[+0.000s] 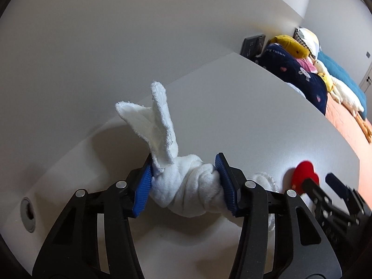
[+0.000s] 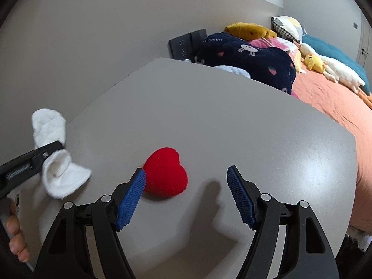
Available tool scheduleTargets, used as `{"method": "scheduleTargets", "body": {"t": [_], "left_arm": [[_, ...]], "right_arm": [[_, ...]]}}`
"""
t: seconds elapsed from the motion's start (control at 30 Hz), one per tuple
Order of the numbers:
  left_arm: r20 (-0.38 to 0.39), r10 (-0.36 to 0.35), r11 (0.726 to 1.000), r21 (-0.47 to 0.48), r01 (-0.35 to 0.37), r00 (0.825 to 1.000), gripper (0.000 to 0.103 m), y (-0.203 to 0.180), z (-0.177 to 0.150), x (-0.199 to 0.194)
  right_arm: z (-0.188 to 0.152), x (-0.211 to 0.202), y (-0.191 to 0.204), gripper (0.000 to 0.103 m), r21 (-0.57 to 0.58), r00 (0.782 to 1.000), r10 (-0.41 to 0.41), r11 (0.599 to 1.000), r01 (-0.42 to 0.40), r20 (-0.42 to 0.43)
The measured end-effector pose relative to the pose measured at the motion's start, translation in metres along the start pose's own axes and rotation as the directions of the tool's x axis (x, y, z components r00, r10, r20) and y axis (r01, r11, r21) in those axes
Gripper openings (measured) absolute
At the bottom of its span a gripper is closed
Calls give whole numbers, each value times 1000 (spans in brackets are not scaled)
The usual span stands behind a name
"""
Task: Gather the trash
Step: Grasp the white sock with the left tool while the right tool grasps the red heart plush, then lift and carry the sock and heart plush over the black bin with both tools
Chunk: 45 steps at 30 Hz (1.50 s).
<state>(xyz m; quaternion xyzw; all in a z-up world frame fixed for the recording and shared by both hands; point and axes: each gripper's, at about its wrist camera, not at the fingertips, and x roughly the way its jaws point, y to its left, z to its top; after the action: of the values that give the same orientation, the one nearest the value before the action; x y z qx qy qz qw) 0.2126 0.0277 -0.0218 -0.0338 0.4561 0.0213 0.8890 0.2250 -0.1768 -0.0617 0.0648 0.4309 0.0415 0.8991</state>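
My left gripper (image 1: 184, 181) is shut on a knotted white cloth (image 1: 186, 193) and holds it over the grey table (image 1: 232, 107); two loose ends stick up. The cloth also shows in the right wrist view (image 2: 58, 162), at the left, with the left gripper's finger across it. A red plush heart (image 2: 166, 173) lies on the table (image 2: 209, 104). My right gripper (image 2: 186, 193) is open and empty just in front of the heart, its left pad (image 2: 130, 202) close beside the heart. In the left wrist view the heart (image 1: 303, 173) and the right gripper (image 1: 323, 181) show at the right.
A bed with an orange sheet (image 2: 337, 97), a navy pillow (image 2: 251, 58), a yellow pillow (image 2: 248, 30) and plush toys (image 2: 325, 67) stands past the table's far right edge. A black wall socket panel (image 2: 186, 43) sits behind the table. A round cable hole (image 1: 28, 214) is at the table's left.
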Motion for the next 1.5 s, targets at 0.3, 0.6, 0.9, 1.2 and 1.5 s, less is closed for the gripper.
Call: {"method": "scheduleTargets", "body": {"t": [0.3, 0.6, 0.9, 1.2, 1.5], "left_arm": [[-13, 21, 1000, 20, -21, 1000, 52, 8, -9, -2], [5, 2, 1000, 19, -2, 1000, 52, 8, -15, -15], [47, -41, 997, 65, 38, 998, 52, -20, -34, -53], [66, -88, 990, 114, 80, 994, 52, -44, -56, -88], [71, -124, 983, 144, 113, 990, 52, -61, -74, -112]], "right_arm": [[10, 9, 14, 50, -45, 1000, -11, 999, 11, -6], [7, 2, 4, 24, 10, 999, 49, 999, -49, 3], [-5, -51, -14, 24, 22, 999, 30, 999, -31, 37], [-22, -99, -35, 24, 45, 998, 14, 999, -17, 65], [-48, -132, -47, 24, 56, 998, 6, 998, -10, 69]]}}
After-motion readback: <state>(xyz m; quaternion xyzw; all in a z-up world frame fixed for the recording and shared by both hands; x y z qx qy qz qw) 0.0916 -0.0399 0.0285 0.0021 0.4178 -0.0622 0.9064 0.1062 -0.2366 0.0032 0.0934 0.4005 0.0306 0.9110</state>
